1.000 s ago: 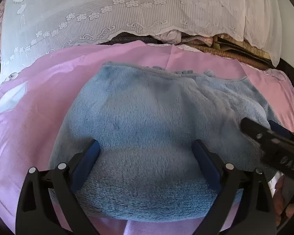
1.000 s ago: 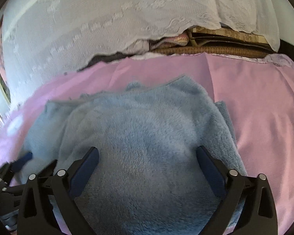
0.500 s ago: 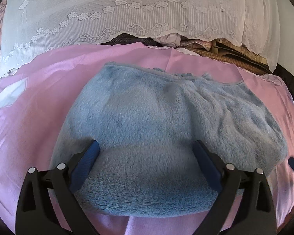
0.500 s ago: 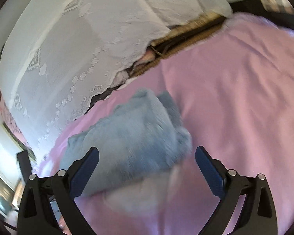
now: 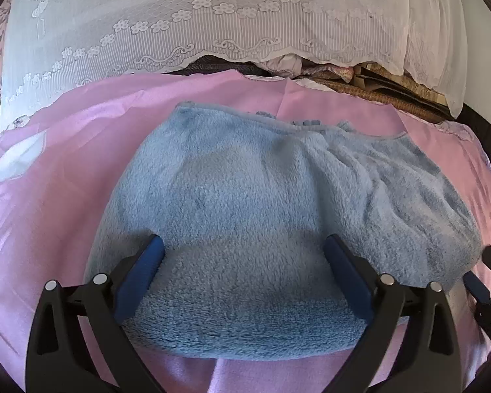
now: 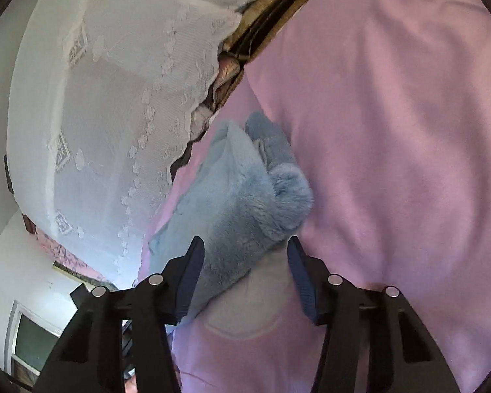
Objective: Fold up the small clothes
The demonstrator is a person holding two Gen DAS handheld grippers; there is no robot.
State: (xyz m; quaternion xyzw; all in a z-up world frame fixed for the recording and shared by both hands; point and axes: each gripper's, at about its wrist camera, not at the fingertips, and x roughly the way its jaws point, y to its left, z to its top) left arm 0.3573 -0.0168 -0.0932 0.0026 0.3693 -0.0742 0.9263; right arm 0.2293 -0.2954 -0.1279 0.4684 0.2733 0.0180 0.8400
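A fluffy light-blue garment (image 5: 262, 216) lies folded on the pink sheet (image 5: 49, 196). My left gripper (image 5: 244, 252) is open wide, its fingers resting over the garment's near part. In the right wrist view the same garment (image 6: 245, 193) shows from its right end, the view rolled sideways. My right gripper (image 6: 245, 249) is partly open just off the garment's near corner, holding nothing. The right gripper's tip also shows at the right edge of the left wrist view (image 5: 484, 285).
A white lace curtain (image 5: 212, 19) hangs along the far edge of the bed. Below its hem sit folded fabrics and a woven mat (image 5: 360, 85). The pink sheet (image 6: 392, 131) stretches wide to the right of the garment.
My right gripper has lifted off the garment, swung out to its right end, rolled sideways and narrowed its jaws. The left gripper has stayed put over the garment.
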